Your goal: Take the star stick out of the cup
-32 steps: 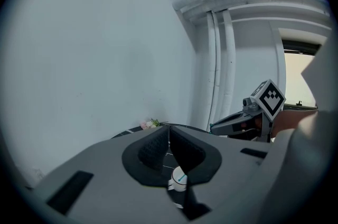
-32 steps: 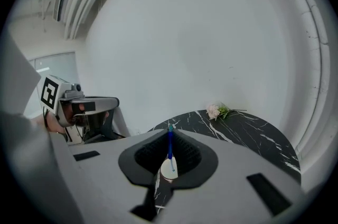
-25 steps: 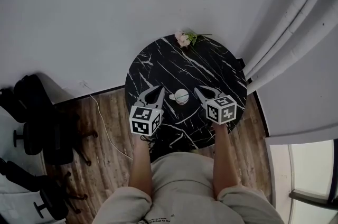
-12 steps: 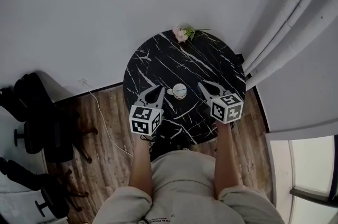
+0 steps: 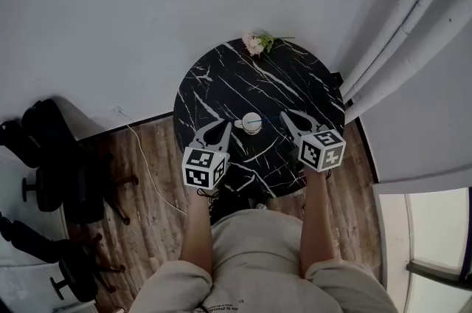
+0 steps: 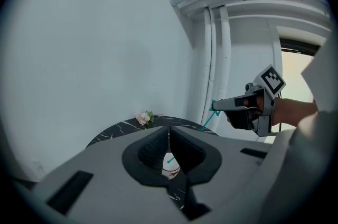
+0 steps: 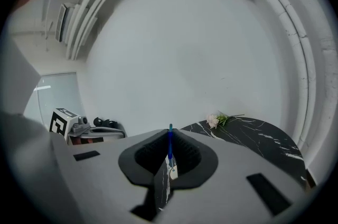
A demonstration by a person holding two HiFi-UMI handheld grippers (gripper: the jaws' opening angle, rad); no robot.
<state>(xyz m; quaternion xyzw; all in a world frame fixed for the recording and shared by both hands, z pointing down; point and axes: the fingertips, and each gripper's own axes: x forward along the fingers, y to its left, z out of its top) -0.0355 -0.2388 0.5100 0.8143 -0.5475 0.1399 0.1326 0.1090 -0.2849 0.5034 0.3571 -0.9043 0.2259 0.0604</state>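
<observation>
Stick: star stick [image 5: 267,119], thin, blue-teal. It is held slanted between cup and R gripper. The star end is seen at that gripper's jaw tips in the left gripper view, and the lower end is seen at the cup's mouth.
Cup: cup [image 5: 252,123], small, white w/ a dark print, stood upright on the table's near half, between the two grippers and close to both.
R gripper: R gripper [image 5: 284,114] is clenched on the stick. In the right gripper view the blue shaft is seen pinched upright between the pads. The gripper is carried just right of the cup, tips pointed toward it.
L gripper: L gripper [image 5: 225,124] has jaws pressed together at the tips w/ nothing gripped. The cup is seen through the gap behind the tips. It is held just left of the cup, apart from it.
Table: table [image 5: 295,83], round, black marble w/ white veins.
Flowers: flowers [image 5: 257,43], a pale pink sprig w/ green stem, laid at the far rim, well apart from the cup.
Surroundings: curtain [image 5: 413,31] hung at right, office chairs [image 5: 44,156] at left on wood floor [image 5: 140,230], thin cable [image 5: 144,164] trailed across the boards.
</observation>
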